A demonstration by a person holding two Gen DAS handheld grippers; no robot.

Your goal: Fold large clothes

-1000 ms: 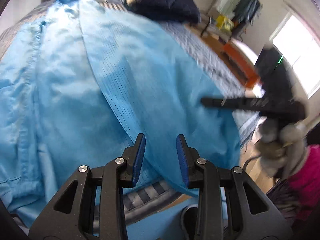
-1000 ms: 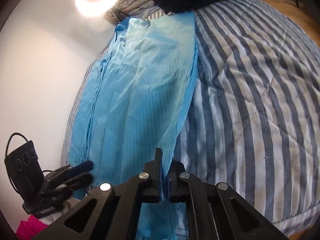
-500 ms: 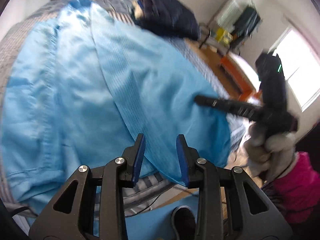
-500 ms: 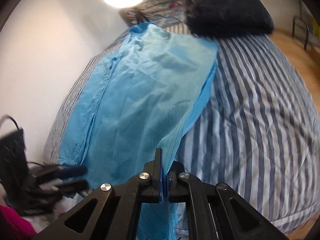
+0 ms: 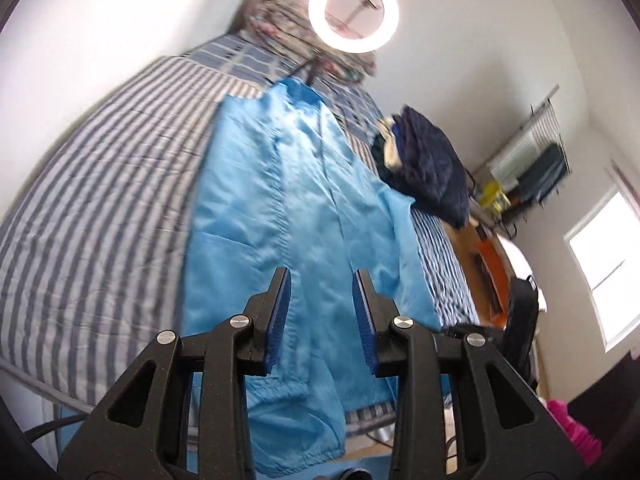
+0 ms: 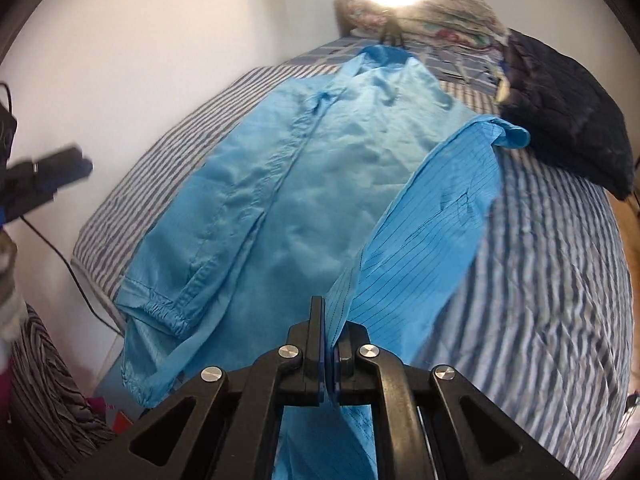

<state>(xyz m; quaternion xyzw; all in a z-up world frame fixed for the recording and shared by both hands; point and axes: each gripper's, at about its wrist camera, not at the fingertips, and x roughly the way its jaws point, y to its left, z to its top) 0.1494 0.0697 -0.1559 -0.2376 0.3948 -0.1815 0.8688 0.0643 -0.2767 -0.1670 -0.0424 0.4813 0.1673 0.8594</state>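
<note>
Clamping an edge of the blue garment, the right gripper has its jaws fully closed on the fabric, lifting that panel off the striped bedcover. The left gripper is partly open and holds nothing; the garment lies spread lengthwise on the bed beyond both.

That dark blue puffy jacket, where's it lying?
In both views the dark jacket sits on the striped bed, right of the light blue garment, near the pillows.
</note>
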